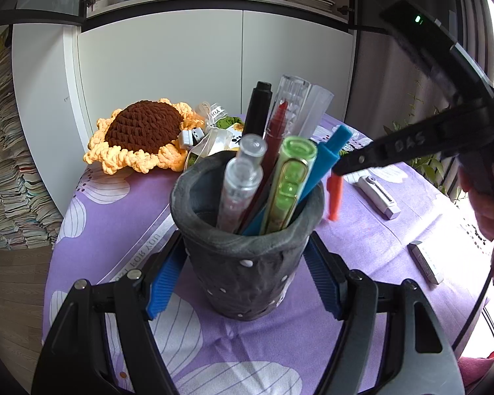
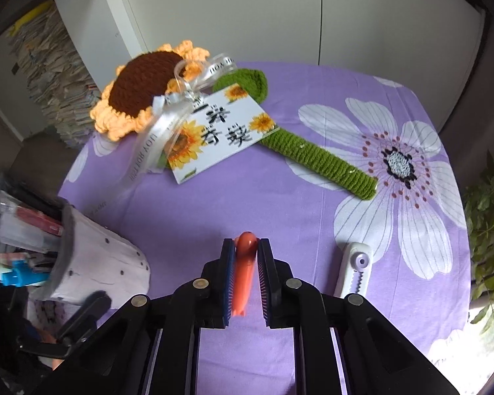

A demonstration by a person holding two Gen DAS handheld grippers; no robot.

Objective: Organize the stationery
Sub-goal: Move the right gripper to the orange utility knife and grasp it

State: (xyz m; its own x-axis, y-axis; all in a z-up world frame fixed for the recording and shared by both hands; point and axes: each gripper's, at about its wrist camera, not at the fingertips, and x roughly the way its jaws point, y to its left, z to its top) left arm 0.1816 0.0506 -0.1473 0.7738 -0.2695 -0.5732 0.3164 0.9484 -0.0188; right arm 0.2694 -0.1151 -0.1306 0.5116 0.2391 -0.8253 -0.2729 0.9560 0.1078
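Orange pen (image 2: 244, 273) pinched in right gripper (image 2: 245, 253) just beside the pen holder (image 1: 247, 256), which left gripper (image 1: 247, 283) clamps upright on the purple tablecloth (image 2: 313, 204), likely steadying it for insertion.

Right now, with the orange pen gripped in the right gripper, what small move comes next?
Probably carry the orange pen left over the grey holder and lower it in: the right gripper is shut on it beside the rim, while the left gripper brackets the holder.

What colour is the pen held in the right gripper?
Orange; the pen shows best in the right wrist view, clamped in the right gripper.
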